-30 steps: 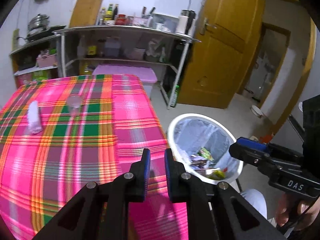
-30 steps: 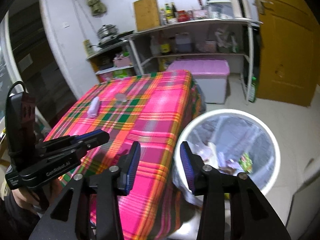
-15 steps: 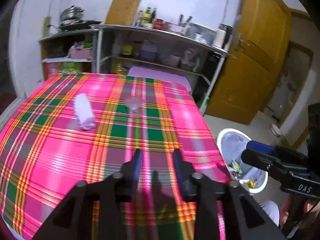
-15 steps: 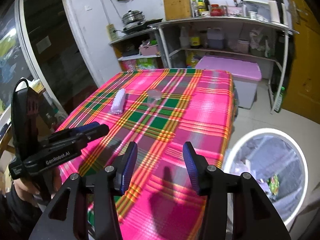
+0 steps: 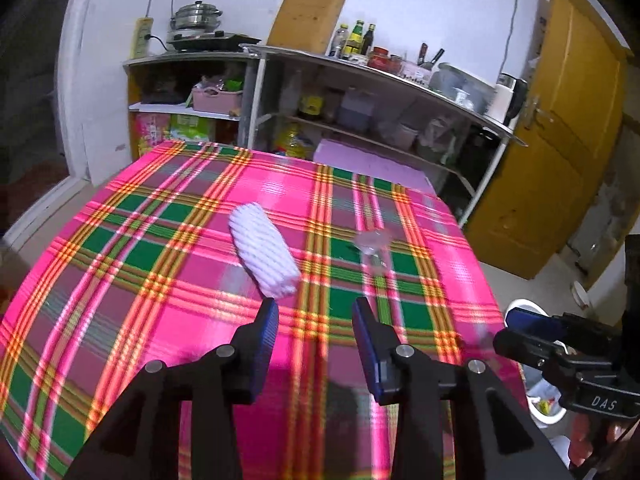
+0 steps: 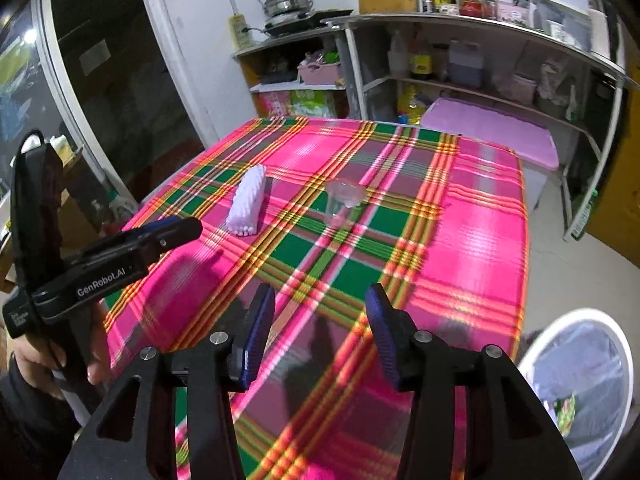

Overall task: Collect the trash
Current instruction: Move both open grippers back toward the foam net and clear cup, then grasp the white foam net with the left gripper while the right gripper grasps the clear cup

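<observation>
what changed: both cameras swung off the trash bin (image 6: 576,384) in the last second and now face the table (image 5: 120,320). A second ago the bin sat mid-frame, now it's shoved into the lower right corner of both views.
left gripper (image 5: 315,330): was nearly pinched together a second ago, now spread wide, nothing between the fingers.
right gripper (image 6: 320,330): fingers wide apart too, empty, same as before.
white foam sleeve (image 5: 264,256): lying on its side, middle of the left view, just above the left gripper's tips.
clear plastic cup (image 6: 343,200): upright as far as I can tell, centre of the right view, near the sleeve but not touching.
what it means: looks like a drop-off at the bin just wrapped up and the next pickup is starting. My guess is left goes for the sleeve, right for the cup.
watch out: that cup looks flimsy, easy to crush or knock over.
</observation>
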### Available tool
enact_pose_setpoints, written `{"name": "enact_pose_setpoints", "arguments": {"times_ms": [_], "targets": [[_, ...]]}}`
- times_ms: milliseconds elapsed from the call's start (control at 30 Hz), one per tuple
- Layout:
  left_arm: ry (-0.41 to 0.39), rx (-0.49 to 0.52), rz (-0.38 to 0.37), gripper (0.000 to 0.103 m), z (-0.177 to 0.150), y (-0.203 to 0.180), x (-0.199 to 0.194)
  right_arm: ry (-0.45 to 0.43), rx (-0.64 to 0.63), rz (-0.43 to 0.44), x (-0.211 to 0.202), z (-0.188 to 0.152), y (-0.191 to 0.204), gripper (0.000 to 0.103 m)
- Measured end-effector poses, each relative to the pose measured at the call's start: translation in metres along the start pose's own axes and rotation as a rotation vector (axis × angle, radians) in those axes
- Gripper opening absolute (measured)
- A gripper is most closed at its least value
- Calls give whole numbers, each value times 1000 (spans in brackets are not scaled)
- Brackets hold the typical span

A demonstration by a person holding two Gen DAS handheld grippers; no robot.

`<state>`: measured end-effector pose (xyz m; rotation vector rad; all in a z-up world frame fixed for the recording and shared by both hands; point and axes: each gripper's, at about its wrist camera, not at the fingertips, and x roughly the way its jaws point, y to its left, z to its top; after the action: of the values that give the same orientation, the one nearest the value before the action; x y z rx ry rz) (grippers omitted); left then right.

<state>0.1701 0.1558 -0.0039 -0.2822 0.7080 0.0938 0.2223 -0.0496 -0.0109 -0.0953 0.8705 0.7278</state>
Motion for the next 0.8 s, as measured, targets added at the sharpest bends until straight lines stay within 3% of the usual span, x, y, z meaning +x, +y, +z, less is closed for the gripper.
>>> {"name": "enact_pose_setpoints", "arguments": {"times_ms": [467, 800], "targets": [[103, -56, 62, 39, 29, 36, 82, 90, 13, -7, 78, 38, -16, 48], [112, -89, 51, 45, 35, 43, 100, 99, 64, 16, 113, 58, -25, 48]]}}
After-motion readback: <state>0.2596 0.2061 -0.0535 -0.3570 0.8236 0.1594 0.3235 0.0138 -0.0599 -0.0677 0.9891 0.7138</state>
